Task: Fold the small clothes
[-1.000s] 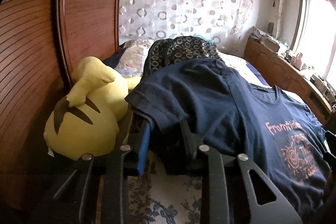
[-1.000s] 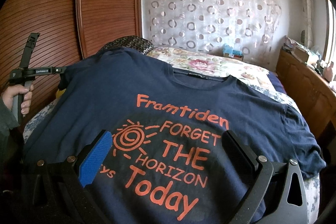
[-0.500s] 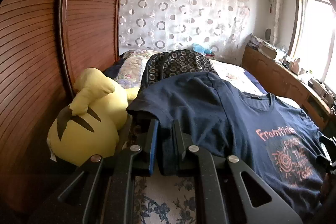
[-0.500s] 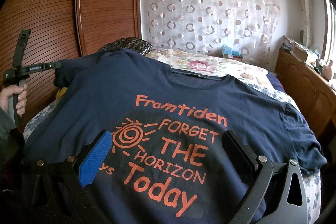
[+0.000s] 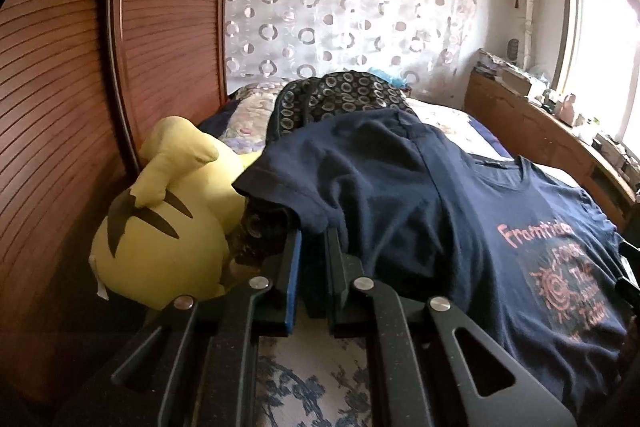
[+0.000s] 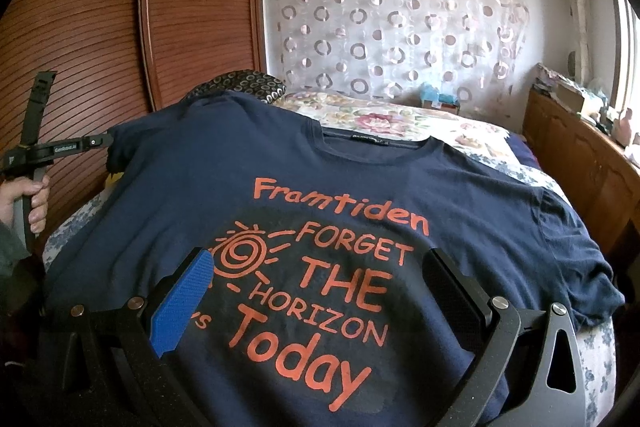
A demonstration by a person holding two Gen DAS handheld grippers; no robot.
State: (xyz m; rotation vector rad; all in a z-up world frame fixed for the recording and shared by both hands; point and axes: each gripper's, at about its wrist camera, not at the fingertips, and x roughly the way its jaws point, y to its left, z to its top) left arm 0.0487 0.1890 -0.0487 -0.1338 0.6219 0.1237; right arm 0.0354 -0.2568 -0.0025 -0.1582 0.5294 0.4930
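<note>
The navy T-shirt (image 6: 360, 195) lies print-up on the floral bedspread (image 5: 312, 383). My left gripper (image 5: 312, 247) is closing its jaws on the sleeve's lower edge, cloth between them. My right gripper (image 6: 316, 291) hovers spread wide over the print, holding nothing. If I've caught only the hem, the sleeve may slip free, or drag across the yellow plush toy (image 5: 160, 227) just beside it.

Daylight from the window (image 5: 600, 59) on the right, blown out to white glare in the left wrist view. Room moderately bright, lower corners dark. Strong fisheye bending on the wooden wardrobe (image 5: 80, 87); black vignette at edges. Both views sharp, slightly grainy.
</note>
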